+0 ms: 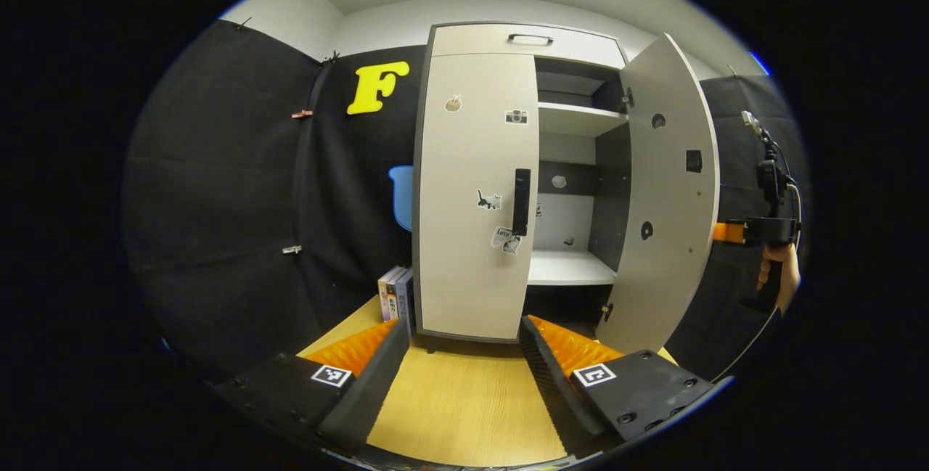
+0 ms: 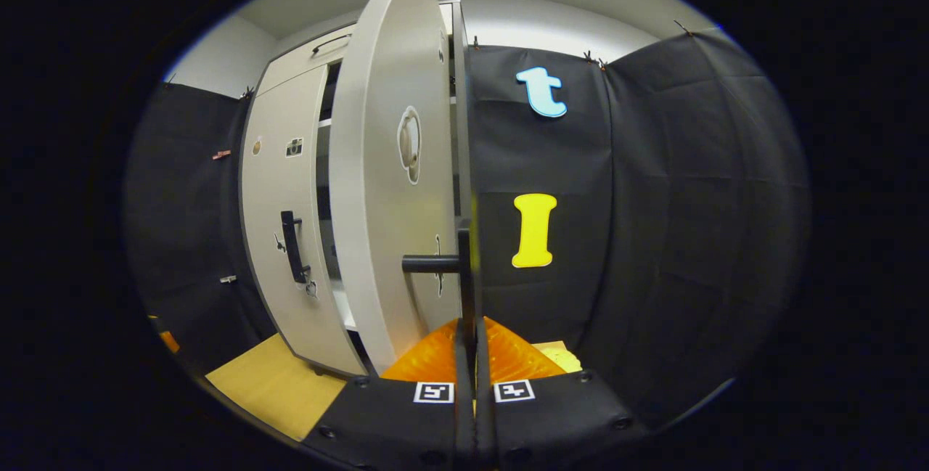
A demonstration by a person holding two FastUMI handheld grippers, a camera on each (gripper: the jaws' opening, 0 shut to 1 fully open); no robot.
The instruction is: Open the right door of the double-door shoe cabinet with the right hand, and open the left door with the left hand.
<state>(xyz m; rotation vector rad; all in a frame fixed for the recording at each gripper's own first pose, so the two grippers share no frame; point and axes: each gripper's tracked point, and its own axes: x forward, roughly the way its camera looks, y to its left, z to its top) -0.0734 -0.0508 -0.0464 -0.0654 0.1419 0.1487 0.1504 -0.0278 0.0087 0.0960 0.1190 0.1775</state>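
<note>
The shoe cabinet (image 1: 475, 43) stands ahead on a wooden surface. Its left door (image 1: 472, 166) is closed, with a dark vertical handle (image 1: 521, 202) at its right edge. My left gripper (image 1: 464, 324) is open, low before this door and apart from it. The right door (image 1: 664, 195) is swung wide open. Behind its edge a hand (image 1: 782, 275) holds the right gripper (image 1: 758, 230). In the right gripper view, my right gripper (image 2: 468, 324) is shut on the right door's handle (image 2: 463, 268), and the door's outer face (image 2: 385, 166) stands to the left. The left door (image 2: 279, 188) lies beyond.
Inside the cabinet are white shelves (image 1: 573, 119) and a lower shelf (image 1: 570, 268). A top drawer (image 1: 530, 39) sits above the doors. A few books (image 1: 395, 293) stand beside the cabinet's left foot. The wooden surface (image 1: 457, 398) runs beneath my left fingers.
</note>
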